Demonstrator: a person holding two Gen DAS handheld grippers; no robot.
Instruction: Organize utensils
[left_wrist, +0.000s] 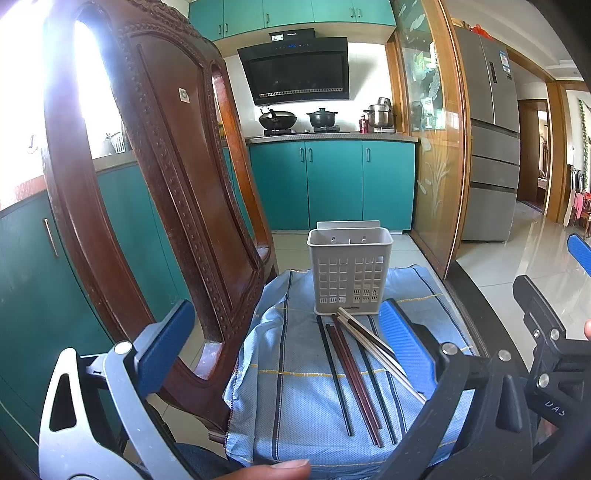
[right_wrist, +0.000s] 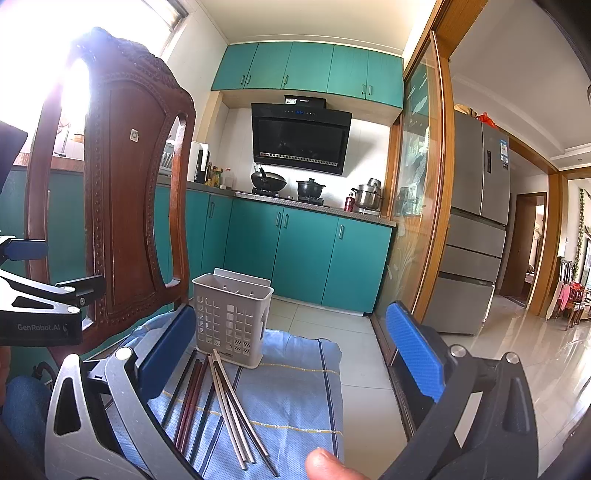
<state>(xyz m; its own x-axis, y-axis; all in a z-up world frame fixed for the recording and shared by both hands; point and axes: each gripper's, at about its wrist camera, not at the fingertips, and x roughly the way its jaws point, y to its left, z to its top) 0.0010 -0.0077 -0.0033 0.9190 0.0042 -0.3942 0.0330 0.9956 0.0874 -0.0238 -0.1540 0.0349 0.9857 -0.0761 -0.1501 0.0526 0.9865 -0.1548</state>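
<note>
- Chopsticks (left_wrist: 360, 373) lie in a loose bunch on a blue striped cloth (left_wrist: 295, 406), with their far tips just in front of the holder.
- White plastic utensil holder (left_wrist: 349, 275) stands upright at 12 o'clock from my left claw (left_wrist: 284, 339). I see nothing in it.
- My left claw is wide open and holds nothing. The chopsticks lie between its two blue pads, nearer the right one.
- My right claw (right_wrist: 295, 347) is wide open too, with nothing in it. From there the chopsticks (right_wrist: 218, 402) sit at about 7 o'clock, by the left pad, and the holder (right_wrist: 232, 317) is at about 11 o'clock.
- I think the chopsticks are light, thin and stiff. The pale ones look smooth, so they may slip or roll.
- I would pinch one stick near its middle so it does not tip.
- The cloth is soft and may bunch up if a pad drags on it.
- A wooden chair back (left_wrist: 147, 184) stands close at 10 o'clock, so I would keep clear of it.
</note>
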